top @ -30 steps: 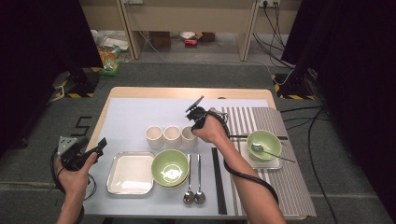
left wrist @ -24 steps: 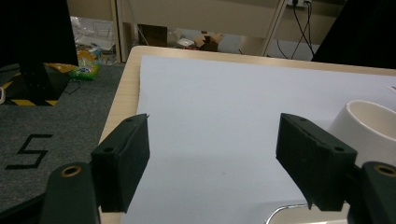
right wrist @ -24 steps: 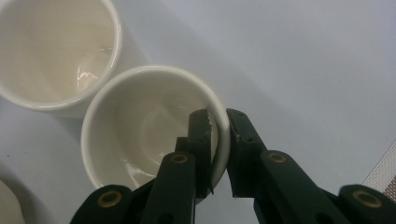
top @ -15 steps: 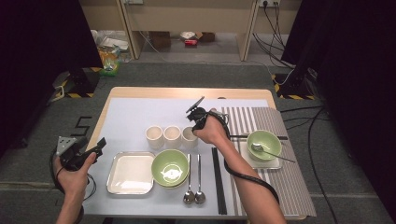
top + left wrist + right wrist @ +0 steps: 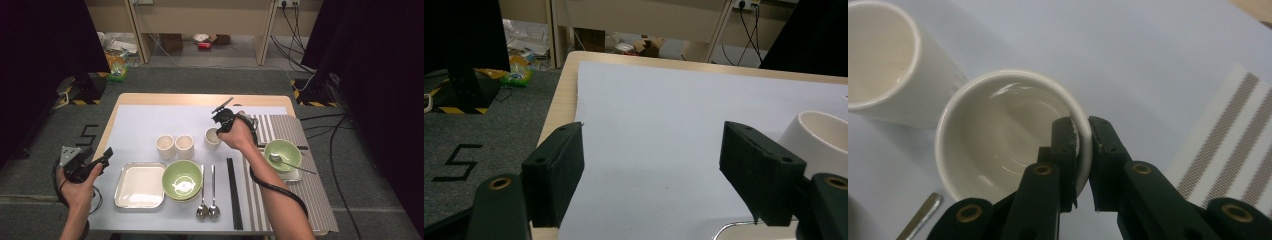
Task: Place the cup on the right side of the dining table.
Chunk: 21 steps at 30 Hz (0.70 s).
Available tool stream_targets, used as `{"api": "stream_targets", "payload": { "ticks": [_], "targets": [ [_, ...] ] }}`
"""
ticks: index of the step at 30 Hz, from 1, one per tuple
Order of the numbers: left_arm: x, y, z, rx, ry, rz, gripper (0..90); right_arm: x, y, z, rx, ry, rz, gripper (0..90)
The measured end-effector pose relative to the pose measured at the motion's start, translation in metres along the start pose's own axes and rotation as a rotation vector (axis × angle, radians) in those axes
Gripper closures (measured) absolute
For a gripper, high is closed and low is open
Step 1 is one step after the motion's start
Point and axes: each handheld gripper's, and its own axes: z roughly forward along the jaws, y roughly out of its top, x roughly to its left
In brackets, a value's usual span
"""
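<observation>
The right gripper (image 5: 1083, 150) was clamped on the wall of a white cup (image 5: 998, 135), one jaw inside and the other outside, at the side of the rim nearest to the hand. In the high view this cup (image 5: 212, 136) was near the middle of the table (image 5: 200, 98), a little toward the far edge, just left of the striped mat (image 5: 300, 130). It stood apart from two other cups (image 5: 174, 146) on its left. I could not tell if its base touched the table or was just above it.

The left gripper (image 5: 664, 165) had its jaws wide apart with nothing between them, near the left edge of the table, beside the tray (image 5: 140, 185).

The cup looked like glazed ceramic, so I judge it stiff, rather light, smooth and slippery, and it could chip or break if it fell. A grip on one side of the rim lets the cup tilt around the pads, so it should be carried slowly and kept upright. The wall is the sensible place to hold, since the cup has no handle. Setting it down should be gentle, base flat on the table.
</observation>
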Motion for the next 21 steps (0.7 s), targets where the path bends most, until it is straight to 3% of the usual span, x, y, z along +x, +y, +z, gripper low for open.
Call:
{"api": "stream_targets", "payload": {
  "ticks": [10, 21],
  "targets": [
    [0.0, -0.001, 0.001, 0.0, 0.003, -0.001, 25.1, -0.039, -0.002, -0.016, -0.016, -0.057, 0.074, 83.1],
    [0.0, -0.001, 0.001, 0.001, 0.004, -0.002, 25.1, -0.074, -0.001, -0.025, 0.004, -0.131, 0.133, 83.2]
  ]
}}
